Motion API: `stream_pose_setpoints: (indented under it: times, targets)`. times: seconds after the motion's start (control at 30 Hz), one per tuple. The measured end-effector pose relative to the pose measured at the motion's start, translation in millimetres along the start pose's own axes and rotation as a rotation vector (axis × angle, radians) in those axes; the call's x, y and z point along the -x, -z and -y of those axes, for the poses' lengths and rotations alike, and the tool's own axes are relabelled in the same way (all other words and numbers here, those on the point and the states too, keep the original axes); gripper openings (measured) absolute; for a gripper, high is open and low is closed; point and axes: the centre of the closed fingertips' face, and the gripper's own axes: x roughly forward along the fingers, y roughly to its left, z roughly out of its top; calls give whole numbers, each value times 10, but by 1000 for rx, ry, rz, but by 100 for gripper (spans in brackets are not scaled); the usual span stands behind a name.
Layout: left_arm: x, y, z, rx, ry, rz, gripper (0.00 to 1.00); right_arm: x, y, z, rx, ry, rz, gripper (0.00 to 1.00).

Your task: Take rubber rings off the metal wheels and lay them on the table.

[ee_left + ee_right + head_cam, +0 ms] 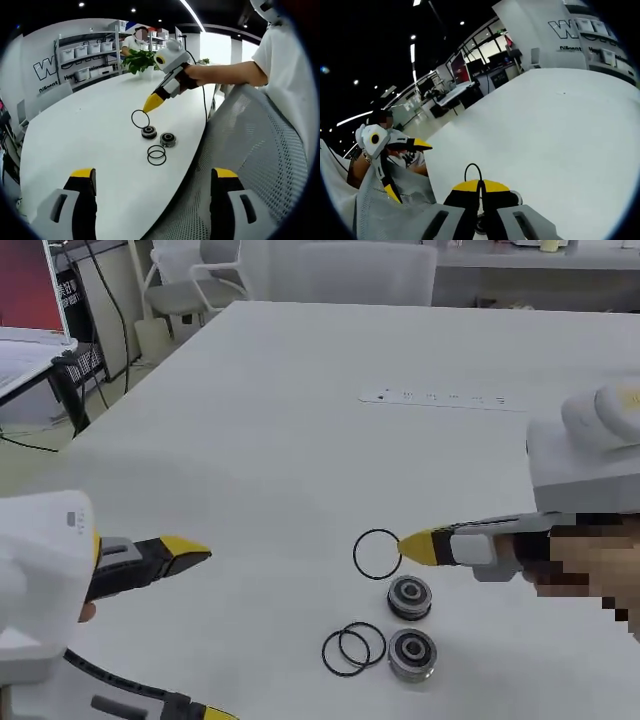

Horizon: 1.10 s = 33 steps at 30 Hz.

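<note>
Two metal wheels lie on the white table near its front right. Beside the nearer wheel lie two loose black rubber rings, overlapping. My right gripper comes in from the right, shut on a third rubber ring just left of the farther wheel. The left gripper view shows that ring hanging from the right gripper over the wheels. My left gripper stands open and empty at the left, well apart from them.
A flush socket strip is set into the table farther back. Office chairs stand beyond the far edge. A mesh chair back is close on the right of the left gripper view, and a plant stands at the table's far end.
</note>
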Motion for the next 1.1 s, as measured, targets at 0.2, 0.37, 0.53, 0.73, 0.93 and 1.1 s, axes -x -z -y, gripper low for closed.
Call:
stream_pose_setpoints:
  times: [0.2, 0.37, 0.53, 0.73, 0.93, 1.1]
  targets:
    - [-4, 14, -52, -5, -26, 1, 94, -133, 150, -97, 8, -40, -63, 0]
    - [3, -8, -63, 6, -30, 20, 93, -248, 306, -170, 27, -61, -128, 0]
    - [3, -2, -80, 14, -34, 23, 91, -313, 420, -206, 41, -72, -171, 0]
    - [1, -10, -78, 27, -28, 34, 91, -388, 583, -209, 39, -79, -230, 0]
    - [-2, -2, -78, 34, -24, 33, 90, -436, 709, -115, 49, -43, -287, 0]
    - [-1, 18, -100, 29, -35, 23, 89, -428, 704, -91, 35, -35, -289, 0]
